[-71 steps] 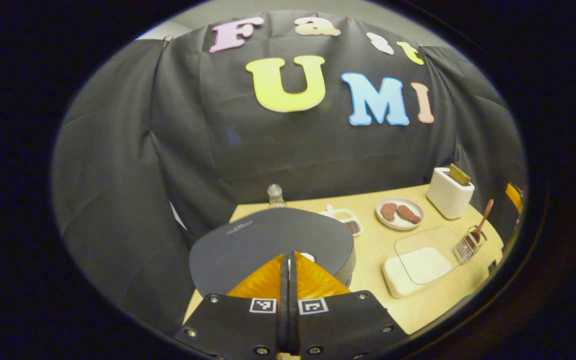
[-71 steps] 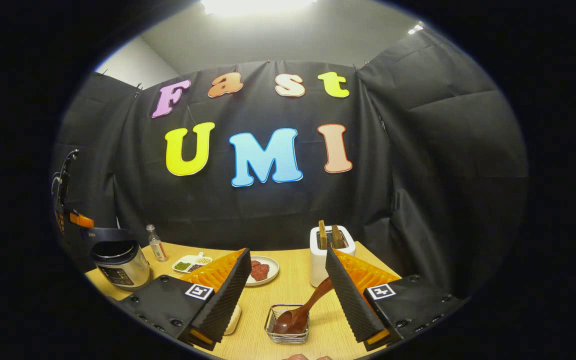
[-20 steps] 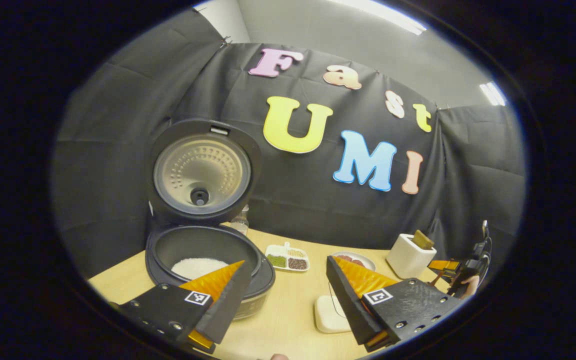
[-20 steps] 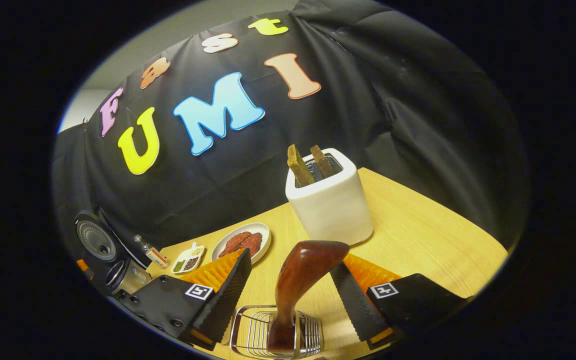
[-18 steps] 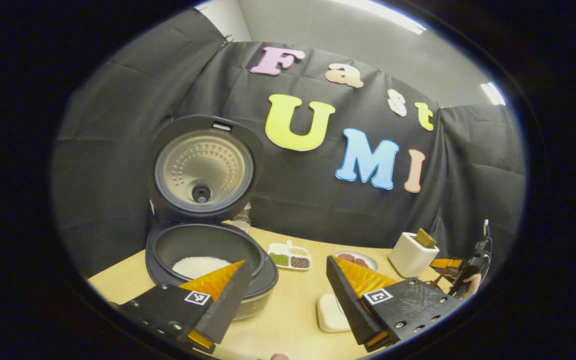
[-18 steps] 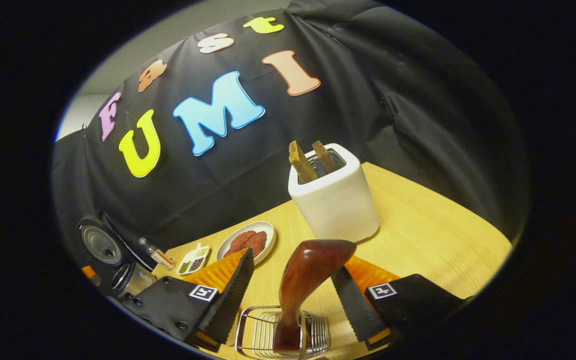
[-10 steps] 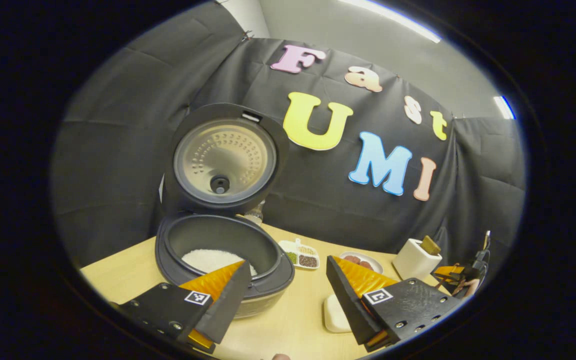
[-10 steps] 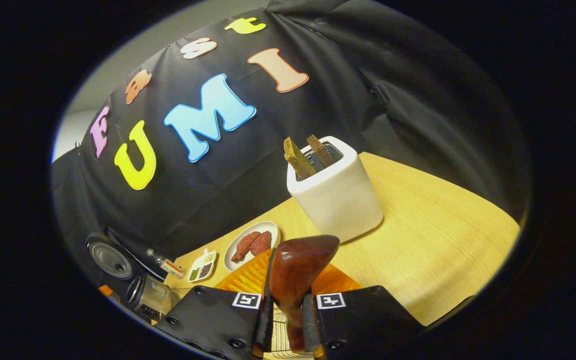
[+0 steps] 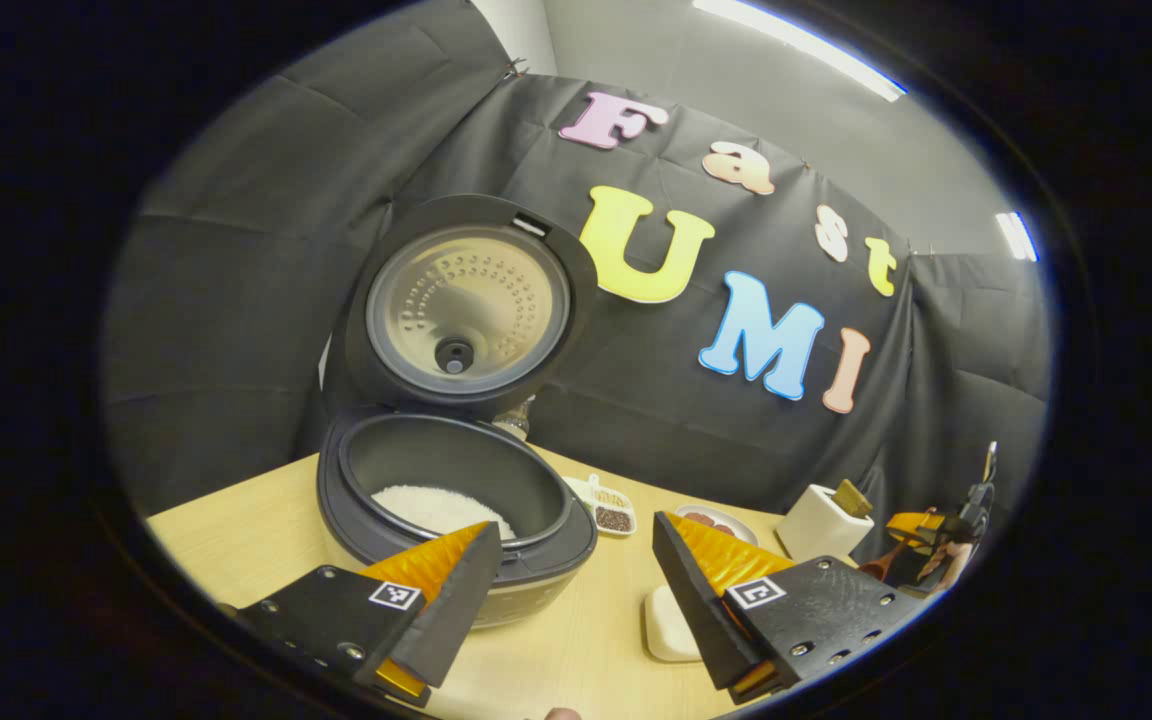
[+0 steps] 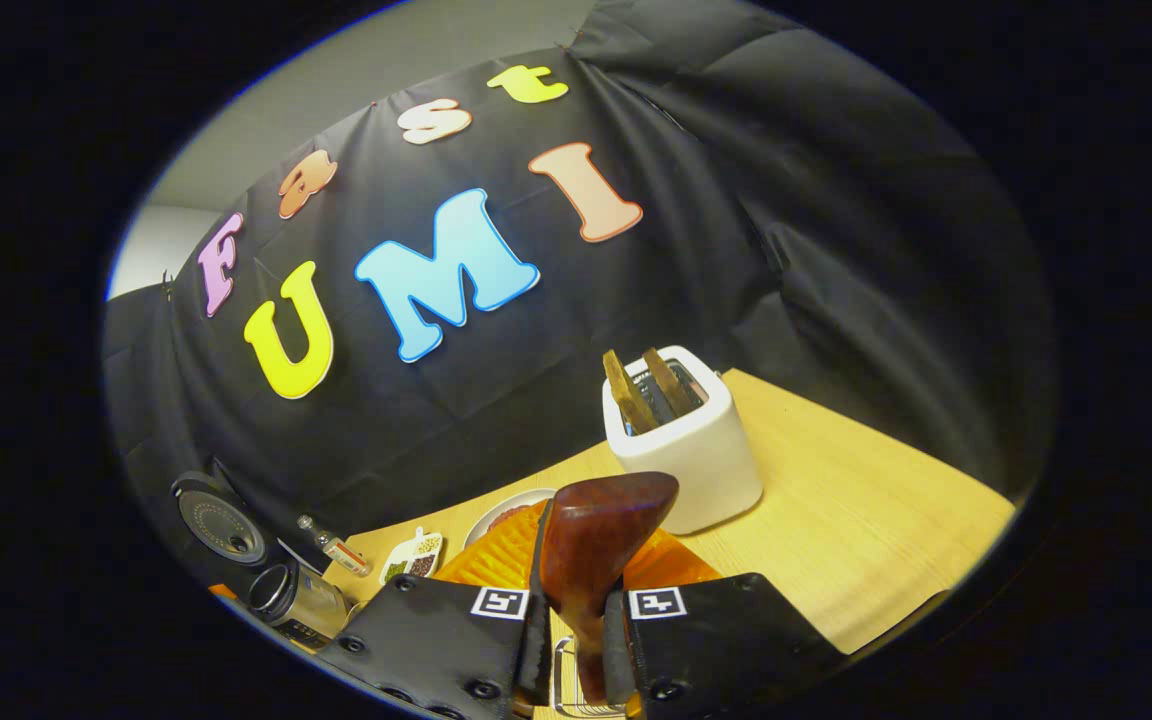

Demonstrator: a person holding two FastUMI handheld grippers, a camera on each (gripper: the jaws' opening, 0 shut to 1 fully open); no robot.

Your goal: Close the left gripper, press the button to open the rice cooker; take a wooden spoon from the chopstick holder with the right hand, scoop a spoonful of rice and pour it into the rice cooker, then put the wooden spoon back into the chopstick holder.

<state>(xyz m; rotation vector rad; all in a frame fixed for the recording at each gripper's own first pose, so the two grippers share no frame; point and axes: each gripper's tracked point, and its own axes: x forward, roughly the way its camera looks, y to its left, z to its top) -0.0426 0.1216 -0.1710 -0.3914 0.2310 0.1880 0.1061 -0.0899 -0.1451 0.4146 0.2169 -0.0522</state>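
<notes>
R gripper (image 10: 576, 655) clamped on wooden spoon (image 10: 591, 540) handle, above chopstick holder (image 10: 576, 690) | L gripper (image 9: 576, 590) fingers apart, near rice cooker (image 9: 456, 500) | lid up, rice inside

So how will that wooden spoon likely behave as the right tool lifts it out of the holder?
The wooden spoon looks rigid, so it probably won't flex. Its glossy handle may slip or pivot between the right tool fingers. The wire holder looks light and might lift with it.

We see the black round rice cooker (image 9: 456, 500) lid-up at nine o'clock, white rice (image 9: 441, 508) inside; the dark-brown wooden spoon (image 10: 591, 545) stands upright, clamped at six o'clock.
</notes>
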